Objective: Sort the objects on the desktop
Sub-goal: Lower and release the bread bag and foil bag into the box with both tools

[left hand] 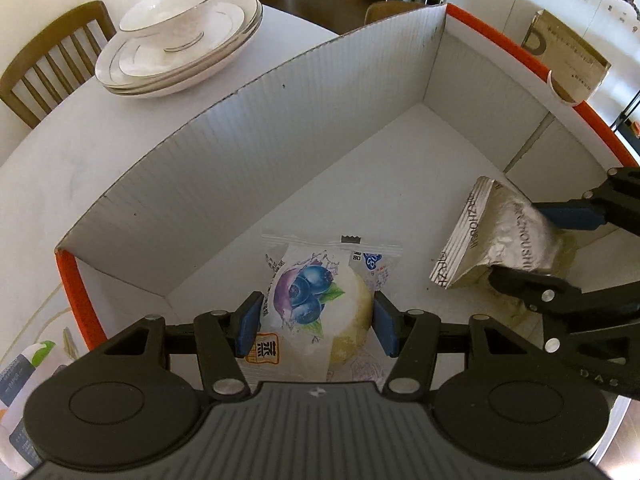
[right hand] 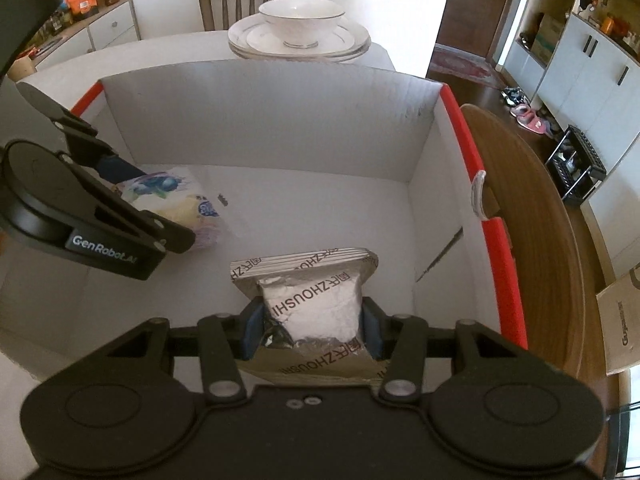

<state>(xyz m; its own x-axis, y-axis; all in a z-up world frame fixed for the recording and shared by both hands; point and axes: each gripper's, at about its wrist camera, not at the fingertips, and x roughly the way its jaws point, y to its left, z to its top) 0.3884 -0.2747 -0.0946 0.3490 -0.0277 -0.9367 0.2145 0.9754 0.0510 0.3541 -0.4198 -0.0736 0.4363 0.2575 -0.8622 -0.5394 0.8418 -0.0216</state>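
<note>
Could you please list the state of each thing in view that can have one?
left gripper: shut on the blueberry bun packet, inside the box.
right gripper: shut on the silver pouch, inside the box.
blueberry bun packet: sealed, gripped by its sides.
silver pouch: sealed, crinkled, gripped by its sides.
cardboard box: open on top.
bowl: upright, stacked on plates.

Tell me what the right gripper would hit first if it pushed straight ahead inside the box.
The right gripper, shut on the silver packet, points at the white box's far wall. Bare floor lies between; likely the packet's leading edge meets that wall first, though depth is unclear.
</note>
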